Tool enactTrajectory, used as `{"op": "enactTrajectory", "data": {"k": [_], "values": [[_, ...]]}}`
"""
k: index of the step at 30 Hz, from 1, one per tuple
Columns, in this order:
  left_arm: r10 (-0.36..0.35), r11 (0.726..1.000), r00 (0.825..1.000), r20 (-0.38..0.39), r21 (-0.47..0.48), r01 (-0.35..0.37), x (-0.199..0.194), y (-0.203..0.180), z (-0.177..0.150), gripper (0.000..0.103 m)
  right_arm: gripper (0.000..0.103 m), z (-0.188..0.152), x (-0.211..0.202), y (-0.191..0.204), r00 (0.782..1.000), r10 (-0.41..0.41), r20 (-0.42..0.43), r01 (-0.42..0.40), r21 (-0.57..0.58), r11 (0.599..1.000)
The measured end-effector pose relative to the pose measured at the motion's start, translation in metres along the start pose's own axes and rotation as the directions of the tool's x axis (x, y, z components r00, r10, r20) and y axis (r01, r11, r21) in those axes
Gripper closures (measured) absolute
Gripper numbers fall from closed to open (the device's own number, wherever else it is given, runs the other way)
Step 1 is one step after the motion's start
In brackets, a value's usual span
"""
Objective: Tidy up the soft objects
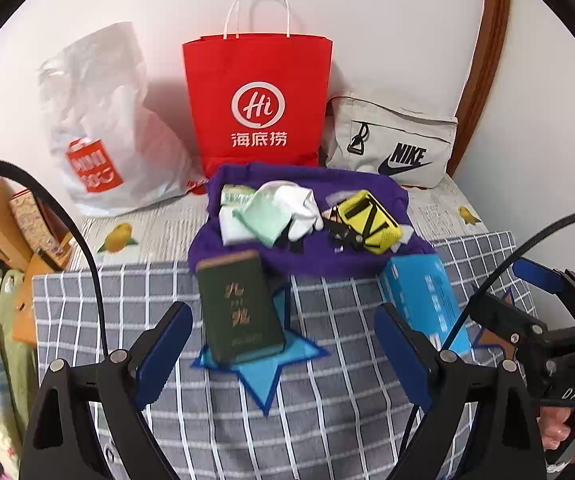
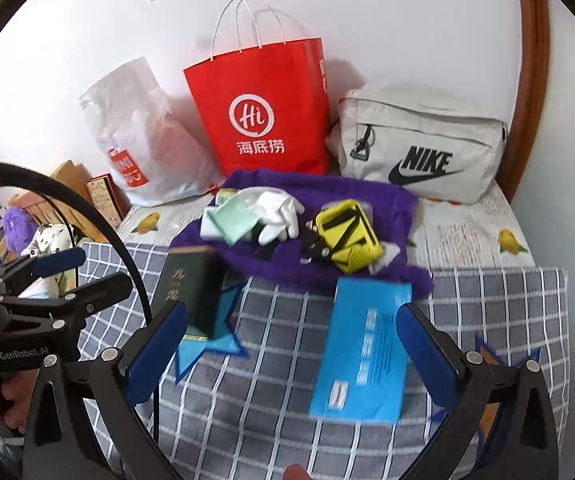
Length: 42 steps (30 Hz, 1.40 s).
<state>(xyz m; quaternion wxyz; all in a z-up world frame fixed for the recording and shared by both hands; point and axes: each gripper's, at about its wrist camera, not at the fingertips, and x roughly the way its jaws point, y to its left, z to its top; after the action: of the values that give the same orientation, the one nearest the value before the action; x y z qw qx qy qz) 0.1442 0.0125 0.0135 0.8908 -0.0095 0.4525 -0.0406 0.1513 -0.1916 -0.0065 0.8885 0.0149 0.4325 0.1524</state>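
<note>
A purple fuzzy cloth lies on the bed. On it lie white gloves, a mint green cloth and a yellow pouch with black straps. A dark green box stands on a blue star. A blue box lies to the right. My left gripper is open, just short of the green box. My right gripper is open, with the blue box beside its right finger.
A red paper bag, a white plastic bag and a grey Nike bag stand against the wall. A grey checked cloth covers the near bed. Cardboard boxes sit to the left.
</note>
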Motion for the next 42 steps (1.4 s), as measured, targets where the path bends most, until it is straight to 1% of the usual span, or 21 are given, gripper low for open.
{"op": "enactTrajectory", "data": {"k": [5, 9, 12, 17, 26, 42], "values": [[0.018, 1.0, 0.999, 0.03, -0.016, -0.017, -0.028, -0.002, -0.026, 0.011, 0.0, -0.022, -0.021, 0.006, 1.0, 0.009, 0.007, -0.009, 0.002, 1.0], [0.043, 0.999, 0.998, 0.05, -0.004, -0.043, -0.045, -0.009, -0.041, 0.011, 0.0, -0.037, -0.035, 0.01, 1.0, 0.004, 0.015, -0.004, 0.008, 1.0], [0.029, 1.0, 0.998, 0.062, -0.003, -0.029, -0.056, -0.012, -0.048, 0.011, 0.0, -0.047, -0.044, 0.01, 1.0, 0.011, 0.019, -0.011, 0.02, 1.0], [0.018, 1.0, 0.998, 0.066, -0.007, -0.017, -0.066, -0.017, -0.059, 0.011, 0.0, -0.056, -0.054, 0.009, 1.0, -0.01, 0.027, 0.009, 0.027, 1.0], [0.023, 1.0, 0.998, 0.063, 0.002, -0.023, -0.074, -0.024, -0.067, 0.011, 0.0, -0.062, -0.068, 0.01, 0.999, -0.022, 0.047, 0.021, 0.02, 1.0], [0.021, 1.0, 0.998, 0.058, 0.007, -0.022, -0.078, -0.026, -0.07, 0.011, 0.0, -0.066, -0.067, 0.014, 0.999, -0.023, 0.037, 0.023, 0.016, 1.0]]}}
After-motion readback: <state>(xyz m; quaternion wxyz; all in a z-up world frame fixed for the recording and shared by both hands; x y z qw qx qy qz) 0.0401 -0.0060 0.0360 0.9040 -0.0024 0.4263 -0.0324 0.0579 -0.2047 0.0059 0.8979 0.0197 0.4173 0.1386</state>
